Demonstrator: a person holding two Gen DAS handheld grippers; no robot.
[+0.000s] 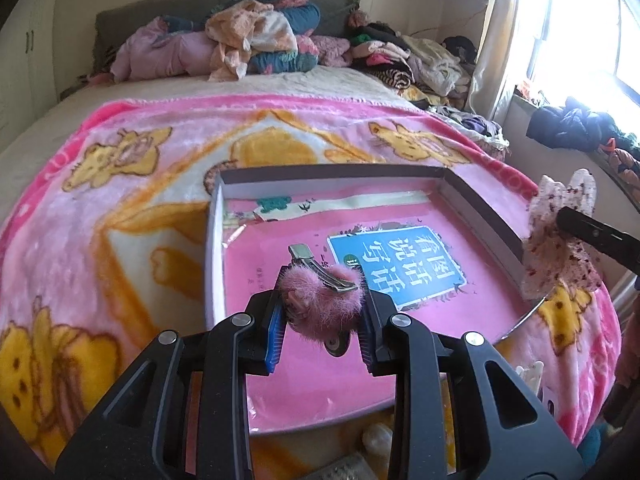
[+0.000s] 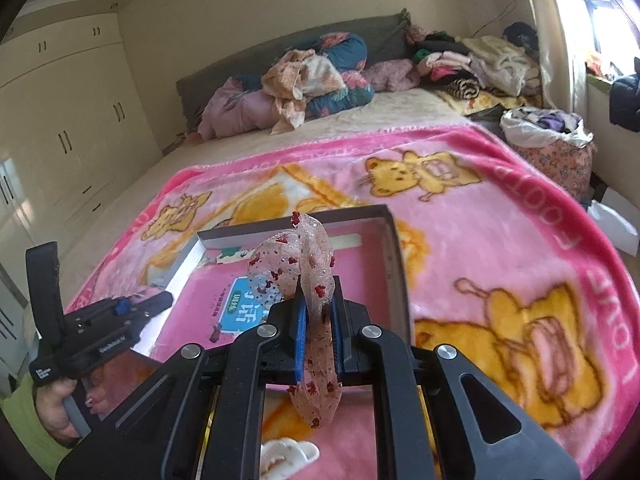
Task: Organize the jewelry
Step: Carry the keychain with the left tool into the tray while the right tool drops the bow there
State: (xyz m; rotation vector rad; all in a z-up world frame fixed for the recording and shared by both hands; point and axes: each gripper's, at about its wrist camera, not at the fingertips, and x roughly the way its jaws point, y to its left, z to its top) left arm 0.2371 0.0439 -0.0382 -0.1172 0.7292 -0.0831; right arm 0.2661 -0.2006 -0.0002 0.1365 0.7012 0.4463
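Observation:
My left gripper (image 1: pixel 322 300) is shut on a pink fluffy hair clip (image 1: pixel 324 304) with a metal clasp, held above the near part of an open shallow box (image 1: pixel 334 171) lined with a pink book cover. My right gripper (image 2: pixel 318 300) is shut on a sheer ribbon bow (image 2: pixel 296 256) with red specks, held over the box's right side (image 2: pixel 394 264). The bow and right gripper finger also show at the right edge of the left wrist view (image 1: pixel 558 232). The left gripper shows at the left of the right wrist view (image 2: pixel 132 306).
The box lies on a pink cartoon blanket (image 1: pixel 120 208) on a bed. Piled clothes and bedding (image 1: pixel 256 36) fill the headboard end. A white hair clip (image 2: pixel 288 456) and small items (image 1: pixel 376 438) lie on the blanket near me. Wardrobes (image 2: pixel 60 120) stand left.

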